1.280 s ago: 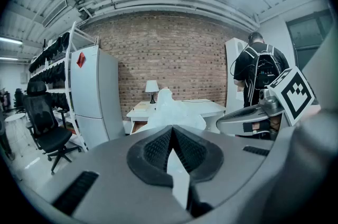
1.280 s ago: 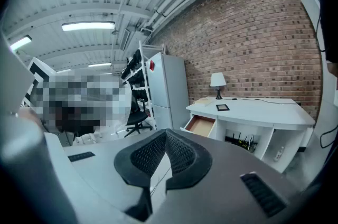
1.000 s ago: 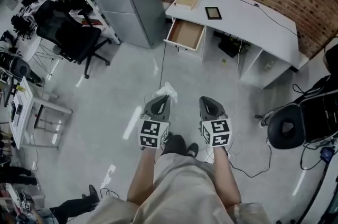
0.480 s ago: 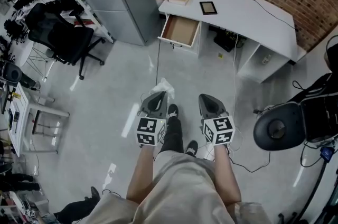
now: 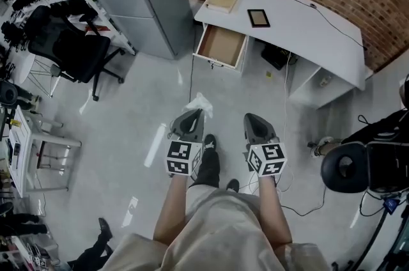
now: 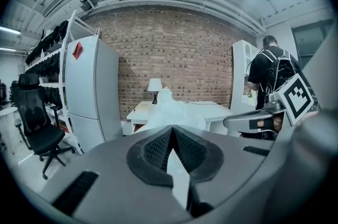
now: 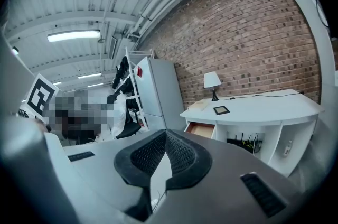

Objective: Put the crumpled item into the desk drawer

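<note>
The white counter has its drawer open. Well short of the drawer, the left gripper pinches the crumpled item in its fingers. The right gripper is closed, empty. Walk close before letting go

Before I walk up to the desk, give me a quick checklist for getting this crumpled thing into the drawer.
1. Grip: the crumpled item is clamped in the left gripper: ok.
2. The drawer is open: ok.
3. Room inside the drawer: it looks bare in the head view: ok.
4. Drawer within reach: not ok; a stretch of floor lies between.
5. The right gripper is empty, with its jaws shut: ok.
6. Walking path: not ok; a thin cable runs along the floor toward the desk.
</note>
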{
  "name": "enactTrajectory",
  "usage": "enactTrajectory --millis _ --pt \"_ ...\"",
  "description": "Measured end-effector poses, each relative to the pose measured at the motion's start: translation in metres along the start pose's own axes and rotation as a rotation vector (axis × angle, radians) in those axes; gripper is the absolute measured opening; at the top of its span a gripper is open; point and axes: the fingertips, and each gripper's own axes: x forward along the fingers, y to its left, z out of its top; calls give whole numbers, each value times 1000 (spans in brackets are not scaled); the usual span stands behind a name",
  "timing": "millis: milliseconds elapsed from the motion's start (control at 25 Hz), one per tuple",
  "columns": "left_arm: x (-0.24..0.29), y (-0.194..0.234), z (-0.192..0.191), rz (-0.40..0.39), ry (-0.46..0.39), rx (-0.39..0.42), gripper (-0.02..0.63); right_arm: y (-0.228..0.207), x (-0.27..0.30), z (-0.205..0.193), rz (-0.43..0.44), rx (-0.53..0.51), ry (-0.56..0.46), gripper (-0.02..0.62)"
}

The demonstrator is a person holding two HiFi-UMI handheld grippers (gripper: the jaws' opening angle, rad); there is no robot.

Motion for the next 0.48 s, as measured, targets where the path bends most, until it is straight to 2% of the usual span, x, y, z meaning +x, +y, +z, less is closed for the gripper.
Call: enactTrajectory --millis 320,480 --pt "65 64 18 3 -22 -44 15 -12 83 21 25 1 26 25" --pt "87 97 18 -4 -10 -70 15 -17 116 31 1 19 36 25"
